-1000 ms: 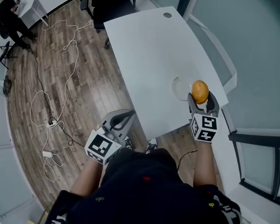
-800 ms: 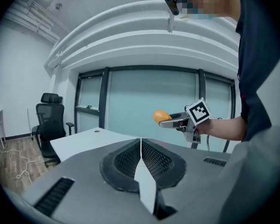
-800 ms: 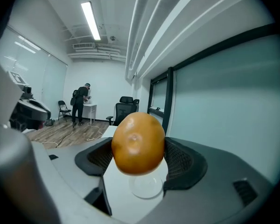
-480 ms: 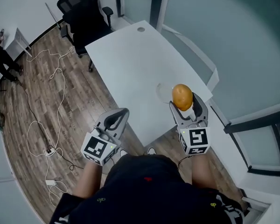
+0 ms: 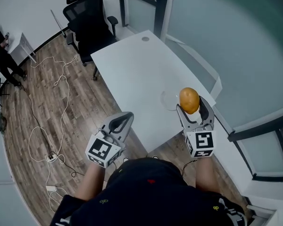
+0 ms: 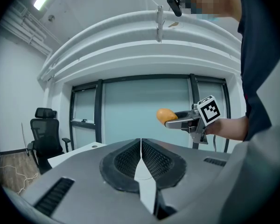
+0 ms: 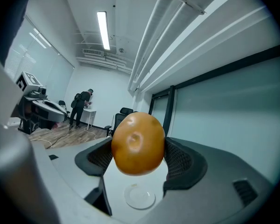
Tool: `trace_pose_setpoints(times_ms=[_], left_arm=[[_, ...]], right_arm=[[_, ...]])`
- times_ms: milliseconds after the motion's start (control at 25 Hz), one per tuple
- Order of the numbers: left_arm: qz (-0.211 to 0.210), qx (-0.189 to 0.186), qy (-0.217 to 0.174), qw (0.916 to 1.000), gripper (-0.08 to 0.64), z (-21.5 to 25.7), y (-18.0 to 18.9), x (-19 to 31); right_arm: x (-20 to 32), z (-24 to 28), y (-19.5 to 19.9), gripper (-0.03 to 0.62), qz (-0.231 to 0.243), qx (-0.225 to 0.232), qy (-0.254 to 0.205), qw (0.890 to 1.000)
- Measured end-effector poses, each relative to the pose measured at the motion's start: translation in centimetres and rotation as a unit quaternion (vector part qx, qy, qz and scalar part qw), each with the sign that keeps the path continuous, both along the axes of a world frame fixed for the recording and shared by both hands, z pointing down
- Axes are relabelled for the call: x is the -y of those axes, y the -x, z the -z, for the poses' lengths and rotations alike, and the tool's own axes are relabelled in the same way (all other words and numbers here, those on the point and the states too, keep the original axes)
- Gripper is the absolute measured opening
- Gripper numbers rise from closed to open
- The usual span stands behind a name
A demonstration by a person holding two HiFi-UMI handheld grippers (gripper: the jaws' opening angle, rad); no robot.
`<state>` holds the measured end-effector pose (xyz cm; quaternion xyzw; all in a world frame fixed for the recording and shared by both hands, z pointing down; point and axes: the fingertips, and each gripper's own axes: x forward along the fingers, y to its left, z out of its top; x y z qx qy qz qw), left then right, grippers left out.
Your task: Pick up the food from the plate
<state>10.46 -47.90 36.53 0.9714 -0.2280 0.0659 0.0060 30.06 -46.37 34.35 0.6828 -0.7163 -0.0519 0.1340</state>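
An orange round food (image 5: 189,100) hangs in the air above the white table (image 5: 132,69), with my right gripper (image 5: 192,108) shut on it. In the right gripper view the food (image 7: 138,144) fills the space between the pads, and the small clear plate (image 7: 140,197) lies bare on the table far below. The plate (image 5: 169,99) shows just left of the food in the head view. My left gripper (image 5: 121,123) is held off the table's near left edge, shut with nothing in it. The left gripper view shows the right gripper (image 6: 177,121) and the food (image 6: 165,115).
A black office chair (image 5: 90,25) stands at the table's far left corner. White cables (image 5: 52,107) trail over the wooden floor. A person (image 5: 0,51) stands by a small white table at the far left. A glass wall runs along the table's right side.
My right gripper has lifted the food higher above the plate. The head view has shifted, and the left gripper stays shut in about the same place.
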Motion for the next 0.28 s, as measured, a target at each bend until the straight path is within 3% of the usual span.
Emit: trace_pose_setpoints(times_ms=[280], left_arm=[[0.007, 0.002, -0.001, 1.0, 0.026, -0.06, 0.42, 0.2]], right_arm=[[0.8, -0.04, 0.44, 0.357, 0.011, 0.001, 0.002, 1.0]])
